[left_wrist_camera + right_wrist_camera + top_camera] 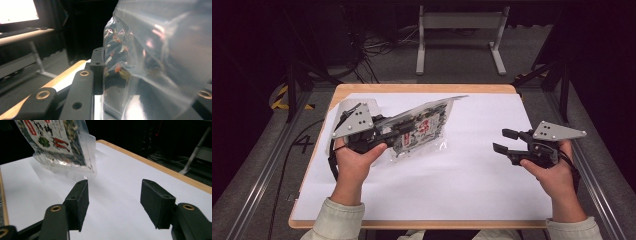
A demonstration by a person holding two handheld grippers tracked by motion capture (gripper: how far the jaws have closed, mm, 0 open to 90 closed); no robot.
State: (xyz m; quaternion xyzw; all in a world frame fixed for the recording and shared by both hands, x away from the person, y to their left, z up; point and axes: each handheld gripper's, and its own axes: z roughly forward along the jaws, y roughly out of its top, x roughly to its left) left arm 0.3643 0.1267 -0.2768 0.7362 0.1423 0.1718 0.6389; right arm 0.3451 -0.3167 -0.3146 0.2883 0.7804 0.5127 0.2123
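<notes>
A clear plastic bag (422, 127) with a printed packet of red and dark lettering inside is lifted off the table at the left, tilted, its top edge towards the far side. My left gripper (396, 131) is shut on the bag's left part. In the left gripper view one black finger (97, 67) presses against the bag (155, 55), and the bag hides most of the other jaw. My right gripper (501, 140) stands open just above the white sheet at the right, pointing left, with nothing between its pads (115, 195). Ahead of it hangs the bag (62, 145).
A white sheet (452, 180) covers the wooden table (412, 88). Behind the table, a grey metal stand (459, 22) and cables (372, 47) sit on the floor. A lit screen (17, 11) glows at the far left. Metal rails run along both table sides.
</notes>
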